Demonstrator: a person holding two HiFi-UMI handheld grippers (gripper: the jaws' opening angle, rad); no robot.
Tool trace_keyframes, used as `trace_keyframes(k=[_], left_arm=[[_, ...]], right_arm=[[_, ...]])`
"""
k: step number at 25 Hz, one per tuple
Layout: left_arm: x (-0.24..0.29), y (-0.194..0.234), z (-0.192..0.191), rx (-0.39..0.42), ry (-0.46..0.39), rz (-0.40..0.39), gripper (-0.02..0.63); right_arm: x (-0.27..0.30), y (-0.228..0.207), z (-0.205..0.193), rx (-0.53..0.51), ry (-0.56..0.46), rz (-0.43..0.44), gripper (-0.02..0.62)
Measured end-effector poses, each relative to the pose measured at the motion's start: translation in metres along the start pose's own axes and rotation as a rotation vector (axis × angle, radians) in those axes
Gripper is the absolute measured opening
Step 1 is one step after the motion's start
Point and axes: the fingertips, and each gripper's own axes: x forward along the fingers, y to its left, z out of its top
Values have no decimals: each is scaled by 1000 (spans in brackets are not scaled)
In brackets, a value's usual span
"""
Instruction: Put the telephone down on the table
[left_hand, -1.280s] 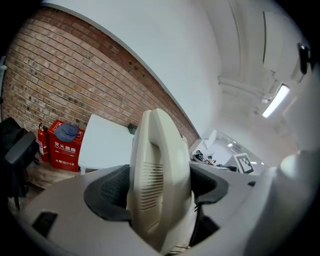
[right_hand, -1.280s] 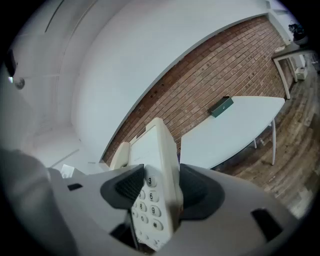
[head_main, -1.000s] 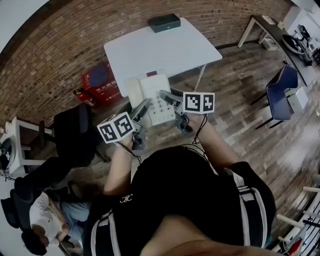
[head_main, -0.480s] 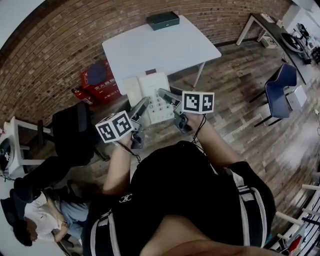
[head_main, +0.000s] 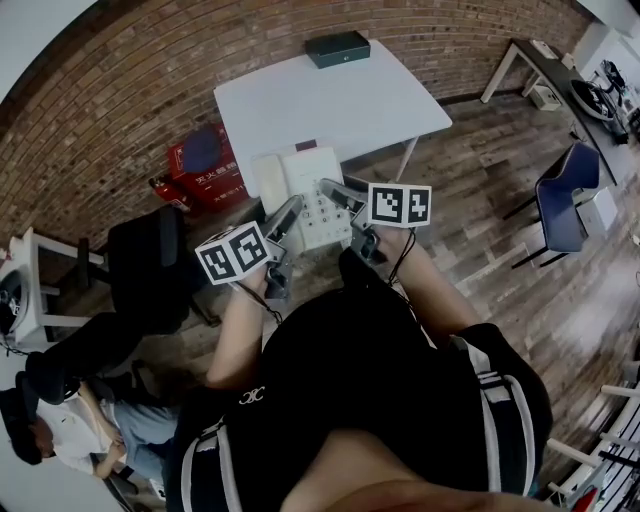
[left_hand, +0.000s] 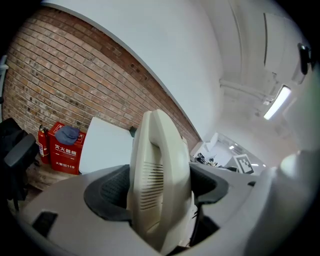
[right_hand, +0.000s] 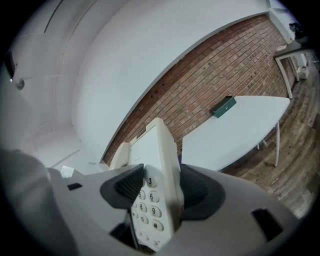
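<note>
Head view, surroundings: a red box (head_main: 205, 165) is sitting on the floor off the left edge of the white table (head_main: 330, 95); a dark green case (head_main: 338, 47) is lying at the table's far edge.
Telephone position: the telephone (head_main: 305, 190) is hanging in the air between the two grippers, at the table's near edge and closer to the near left corner. It is not resting on the tabletop.
Task progress: the telephone is being carried in a two-gripper hold. By judgement, moving it forward over the tabletop, lowering it and letting go are all remaining.
Left gripper: the left gripper (left_hand: 160, 186) is clamping the handset (left_hand: 159, 150) edge-on, with both pads pressing on its sides.
Right gripper: the right gripper (right_hand: 157, 187) is clamping the telephone's body at the keypad (right_hand: 150, 210) side, one pad bearing on each face.
Arm pose: the left forearm (head_main: 235, 340) and right forearm (head_main: 425, 285) are reaching forward from the torso. They are angling inward, so the grippers are converging on the telephone from its near side.
</note>
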Motion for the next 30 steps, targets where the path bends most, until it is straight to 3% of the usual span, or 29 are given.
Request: trace_keyframes(k=[13,30], left_arm=[[70,41,58,-2,-36,33,365],[203,82,163,-55,-38,103,365]], right_arm=[[75,-43,61,-9,20,56,210],[174,-128,184,32,94,80,210]])
